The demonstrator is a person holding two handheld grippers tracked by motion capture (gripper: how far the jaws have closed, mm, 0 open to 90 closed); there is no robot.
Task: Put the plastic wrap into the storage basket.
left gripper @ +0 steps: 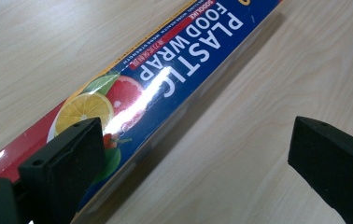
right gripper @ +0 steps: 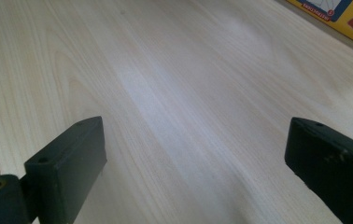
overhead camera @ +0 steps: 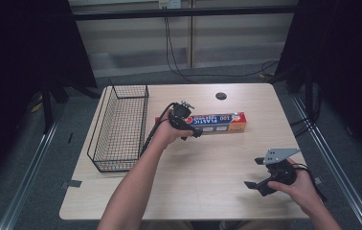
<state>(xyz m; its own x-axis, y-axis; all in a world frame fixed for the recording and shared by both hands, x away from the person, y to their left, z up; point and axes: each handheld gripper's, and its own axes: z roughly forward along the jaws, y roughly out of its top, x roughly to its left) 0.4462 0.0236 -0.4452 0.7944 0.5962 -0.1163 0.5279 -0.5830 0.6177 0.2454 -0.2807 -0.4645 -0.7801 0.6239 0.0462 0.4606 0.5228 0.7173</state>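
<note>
The plastic wrap box (overhead camera: 216, 123) lies flat on the desk (overhead camera: 203, 187), a little behind the middle, its long side running left to right, just to the right of the wire basket (overhead camera: 119, 125). And here is the left gripper (overhead camera: 185, 125) at the box's left end — in the left gripper view its fingers (left gripper: 67, 163) are spread wide, one over the fruit picture on the box, the other well out over bare wood. Nothing pinched yet; whether that near finger touches the carton I cannot tell.

My read: this is the reach for a grasp. To do it well, the hand wants to shift across so the box sits between both fingers rather than under one, come down square to the long edges, then close gently — it's a light cardboard carton, glossy, and it could dent or skid.

Over on the near right, the right gripper (overhead camera: 265, 178) hangs low above the desk, well apart from the box, fingers (right gripper: 69, 163) wide apart and holding nothing.
</note>
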